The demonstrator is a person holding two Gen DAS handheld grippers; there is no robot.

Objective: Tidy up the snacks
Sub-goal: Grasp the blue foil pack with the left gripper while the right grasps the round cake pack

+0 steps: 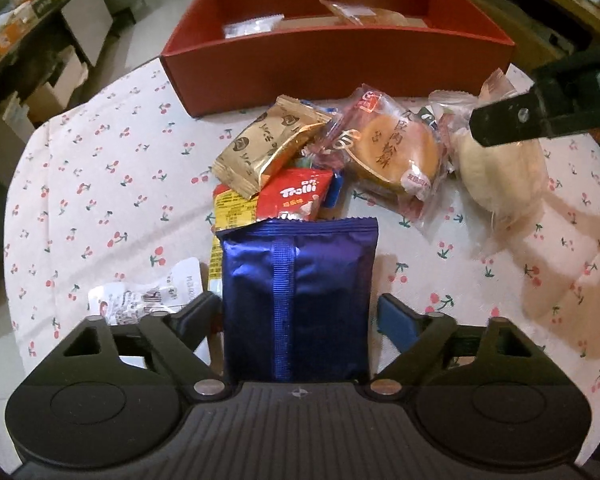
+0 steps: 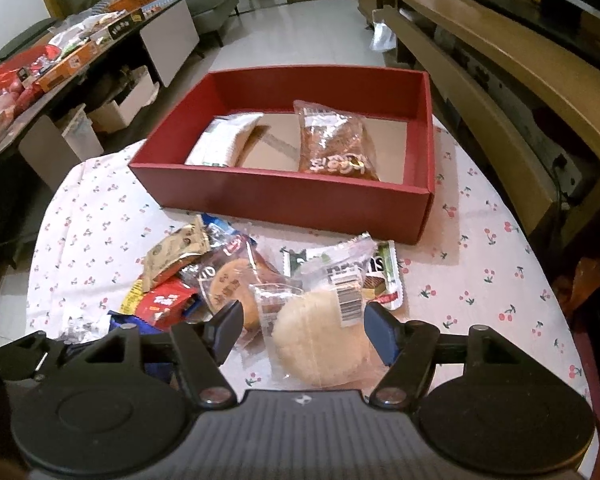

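1. Left gripper (image 1: pixel 298 312) fingers are sitting on both sides of the blue foil packet (image 1: pixel 296 300), touching its edges and gripping it, the packet standing upright between them.
2. Right gripper (image 2: pixel 303 326) fingers are spread wide around the pale round bun in clear wrap (image 2: pixel 320 340), not touching it.
3. The snack pile is lying just beyond: gold packet (image 1: pixel 266 148), red Trolli packet (image 1: pixel 296 196), brown round cake in clear wrap (image 1: pixel 396 152).
4. The red box (image 2: pixel 300 204) is sitting behind the pile on the cherry-print tablecloth (image 2: pixel 480 264), holding a white packet (image 2: pixel 224 140) and a brown snack bag (image 2: pixel 336 144).
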